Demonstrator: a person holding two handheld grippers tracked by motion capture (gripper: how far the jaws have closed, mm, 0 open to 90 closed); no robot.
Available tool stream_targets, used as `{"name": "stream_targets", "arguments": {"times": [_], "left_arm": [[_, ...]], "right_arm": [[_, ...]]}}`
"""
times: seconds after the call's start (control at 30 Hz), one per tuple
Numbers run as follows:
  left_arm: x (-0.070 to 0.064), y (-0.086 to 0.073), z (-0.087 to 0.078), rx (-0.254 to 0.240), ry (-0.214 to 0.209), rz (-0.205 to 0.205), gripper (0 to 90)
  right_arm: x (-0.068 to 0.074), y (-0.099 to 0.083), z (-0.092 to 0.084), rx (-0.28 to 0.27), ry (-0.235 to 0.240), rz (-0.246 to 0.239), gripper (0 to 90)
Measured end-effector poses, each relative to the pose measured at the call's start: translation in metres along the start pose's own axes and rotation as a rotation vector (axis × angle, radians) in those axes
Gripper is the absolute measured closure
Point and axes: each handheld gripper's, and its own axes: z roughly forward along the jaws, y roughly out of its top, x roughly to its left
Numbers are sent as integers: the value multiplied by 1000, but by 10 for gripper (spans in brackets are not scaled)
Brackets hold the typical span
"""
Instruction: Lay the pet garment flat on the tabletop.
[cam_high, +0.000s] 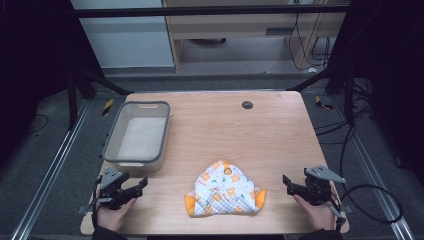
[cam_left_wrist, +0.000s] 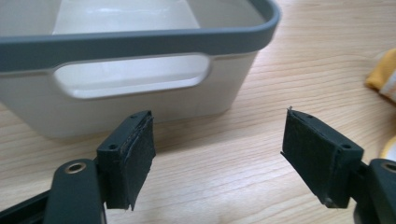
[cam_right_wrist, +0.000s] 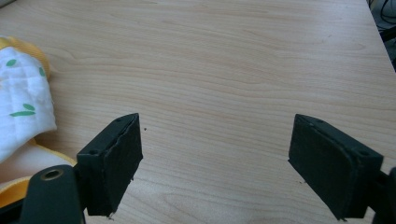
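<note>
High view: crumpled white quilted cloth with orange print and yellow-orange trim (cam_high: 225, 192) sits near the counter's (cam_high: 270, 130) near edge, about mid-width. Grey-rimmed white plastic bin (cam_high: 136, 134) is at the left edge, empty. Left tool (cam_high: 135, 186) and right tool (cam_high: 290, 184) flank the cloth at the near corners, both clear of it, jaws apart, nothing held.

Left gripper view: left tool (cam_left_wrist: 217, 154) jaws wide, aimed at the bin's (cam_left_wrist: 140, 42) near wall with its handle slot; cloth (cam_left_wrist: 383, 74) edge off to the right.

Right gripper view: right tool (cam_right_wrist: 215, 163) jaws wide over bare wood; cloth (cam_right_wrist: 21, 102) at left.

Likely step: grab the cloth. Advice: swing each tool inward, come in low, pinch the trim at opposite corners, not the bunched middle.
</note>
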Motion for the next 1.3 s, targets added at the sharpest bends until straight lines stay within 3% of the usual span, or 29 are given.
{"name": "stream_targets", "arguments": {"times": [0.17, 0.37, 0.53, 0.63, 0.87, 1.3], "left_arm": [[-8, 0, -2, 1, -34, 10, 258], [-17, 3, -5, -17, -69, 26, 261], [-23, 5, -5, -9, -78, 43, 261], [-25, 7, -6, -16, -83, 45, 259], [-28, 21, -10, -51, -91, 32, 266], [-45, 53, -10, -104, -127, 52, 322]], "right_arm": [[1, 0, -1, 5, 42, 17, 247], [5, 2, -3, 0, 62, 3, 283], [7, 7, -2, 5, 83, -32, 288], [7, 10, -3, 2, 96, -22, 302], [11, 25, -6, -34, 112, -32, 326], [21, 52, -5, -73, 129, -48, 331]]}}
